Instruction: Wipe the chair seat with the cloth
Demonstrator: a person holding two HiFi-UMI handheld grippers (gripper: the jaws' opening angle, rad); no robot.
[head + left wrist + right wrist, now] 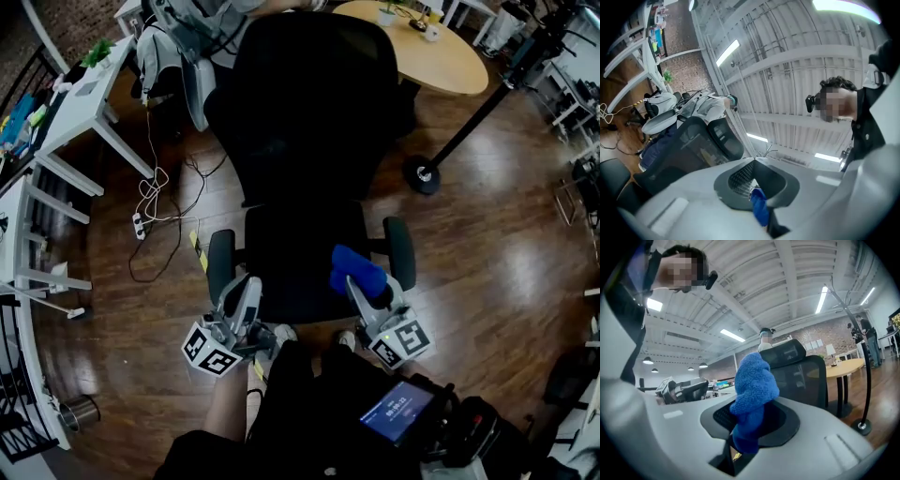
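Closest below the head camera, saw a dark device with a small lit screen [397,411] against the person's dark clothing. Just beyond, found the right gripper [354,281] with fingers clamped on a fuzzy blue cloth [356,269], bunched and standing up out of them, over the front right part of the black office chair seat [291,258]; could not tell touching from hovering. Found the left gripper [247,289] at the seat's front left corner, fingers pressed together, a small unidentifiable blue scrap [759,208] in their seam. Noted glossy wooden floor [469,234] all around and a round wooden bench [441,56] behind the chair.
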